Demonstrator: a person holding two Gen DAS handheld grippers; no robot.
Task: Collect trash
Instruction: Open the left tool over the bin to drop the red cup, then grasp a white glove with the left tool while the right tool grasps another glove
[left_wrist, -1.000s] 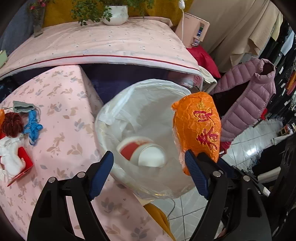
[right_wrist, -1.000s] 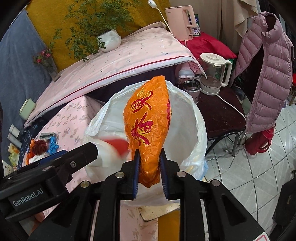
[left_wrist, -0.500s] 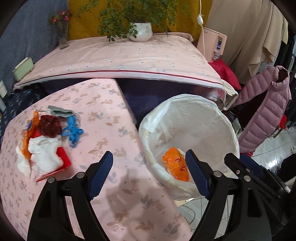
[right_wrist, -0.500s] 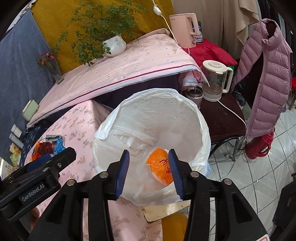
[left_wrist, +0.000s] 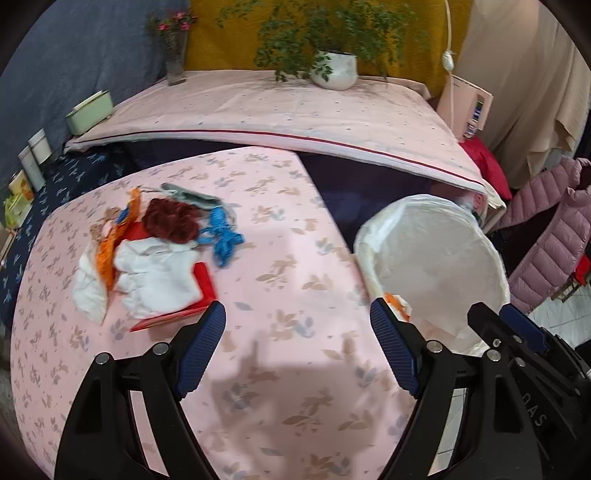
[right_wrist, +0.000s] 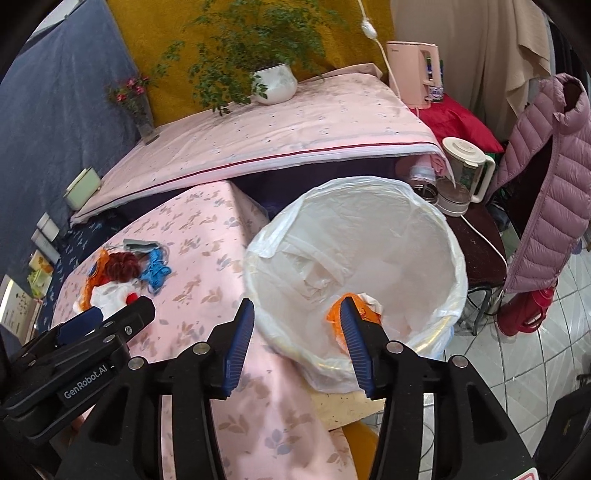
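- With orange wrapper (right_wrist: 334, 314) already lying in the lined bin (right_wrist: 439, 236), next pickup judged the step in hand; read left to right.
- Far left on the bench (left_wrist: 295, 295): remaining trash pile (left_wrist: 155, 266), comprising white crumpled tissue (left_wrist: 155, 280), red card (left_wrist: 207, 284), dark red tuft (left_wrist: 170, 221), blue string (left_wrist: 221, 236). All touching or overlapping, well apart from the bin.
- Centre, left tongs (left_wrist: 297, 347): jaws wide, nothing between them, hovering over bare cloth just beside the pile. Best aimed at one loose item at the pile's near edge, tissue or card, rather than the whole heap.
- Right, right tongs (right_wrist: 295, 343): jaws opening, nothing gripped, poised at the bin's near rim. Best kept clear of the liner to avoid snagging it.
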